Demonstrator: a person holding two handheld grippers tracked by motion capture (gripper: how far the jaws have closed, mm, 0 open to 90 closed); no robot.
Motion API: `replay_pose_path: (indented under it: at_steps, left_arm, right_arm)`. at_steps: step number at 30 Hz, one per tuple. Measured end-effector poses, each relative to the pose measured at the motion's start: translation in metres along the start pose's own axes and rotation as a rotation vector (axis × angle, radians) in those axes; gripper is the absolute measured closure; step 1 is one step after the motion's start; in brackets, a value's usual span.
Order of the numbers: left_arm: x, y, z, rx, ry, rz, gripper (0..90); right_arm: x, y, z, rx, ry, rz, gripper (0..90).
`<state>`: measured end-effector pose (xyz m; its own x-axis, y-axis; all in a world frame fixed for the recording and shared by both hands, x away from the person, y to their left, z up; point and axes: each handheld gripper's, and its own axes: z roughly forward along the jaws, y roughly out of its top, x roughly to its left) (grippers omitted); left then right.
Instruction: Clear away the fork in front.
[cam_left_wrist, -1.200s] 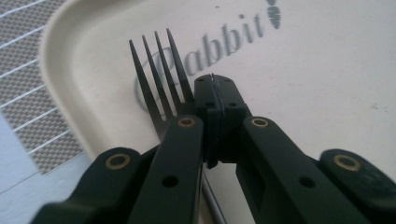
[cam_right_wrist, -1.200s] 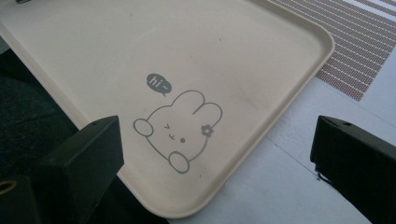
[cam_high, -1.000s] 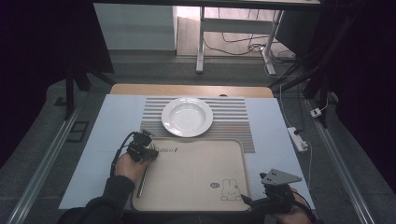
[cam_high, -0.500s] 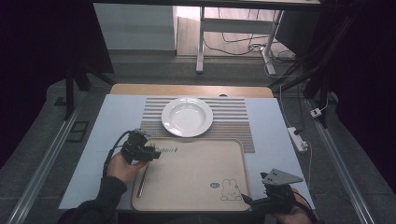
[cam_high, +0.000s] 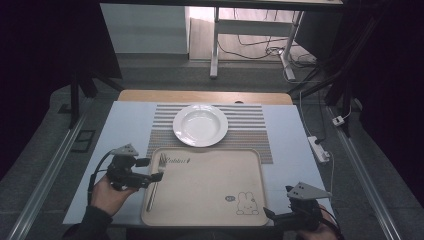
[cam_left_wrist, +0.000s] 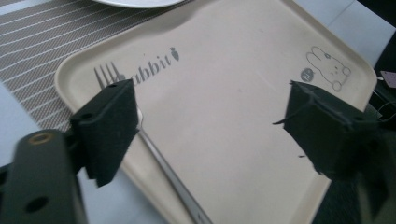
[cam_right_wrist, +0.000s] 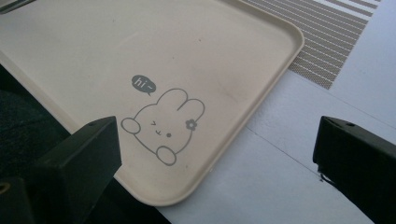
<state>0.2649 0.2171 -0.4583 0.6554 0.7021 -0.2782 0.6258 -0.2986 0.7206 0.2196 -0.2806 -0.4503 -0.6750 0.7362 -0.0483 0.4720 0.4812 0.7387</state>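
White plate (cam_high: 200, 125), striped placemat (cam_high: 250, 131), power strip (cam_high: 319, 149)

fork (cam_left_wrist: 159, 154) handle cut off — tray (cam_left_wrist: 233, 140) cropped

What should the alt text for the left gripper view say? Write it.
The open left claw hangs over a beige tray, nothing between its jaws. A fork lies along the tray's edge, beside a striped placemat.
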Motion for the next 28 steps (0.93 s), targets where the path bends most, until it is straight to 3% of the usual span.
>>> replay_pose_path:
  at_steps: [3, 9, 14, 22, 28]
  left_arm:
    - [-0.002, -0.014, -0.014, -0.028, -0.011, -0.024, 11.3]
    - [-0.004, -0.042, -0.037, -0.069, -0.003, -0.029, 0.4]
    - [-0.007, -0.061, -0.055, -0.09, 0.026, -0.021, 0.0]
    - [-0.009, -0.08, -0.065, -0.027, 0.121, -0.026, 0.0]
    - [-0.006, -0.083, -0.068, -0.029, 0.127, -0.066, 0.0]
  right_arm:
    - [-0.001, -0.002, -0.003, -0.003, 0.0, 0.011, 0.5]
    - [-0.005, -0.006, -0.007, -0.006, -0.004, 0.047, 0.0]
    - [-0.007, -0.01, -0.009, 0.006, -0.017, 0.056, 0.0]
    - [-0.009, -0.013, -0.01, 0.034, -0.026, 0.085, 0.0]
    - [-0.008, -0.013, -0.009, 0.058, -0.021, 0.078, 0.0]
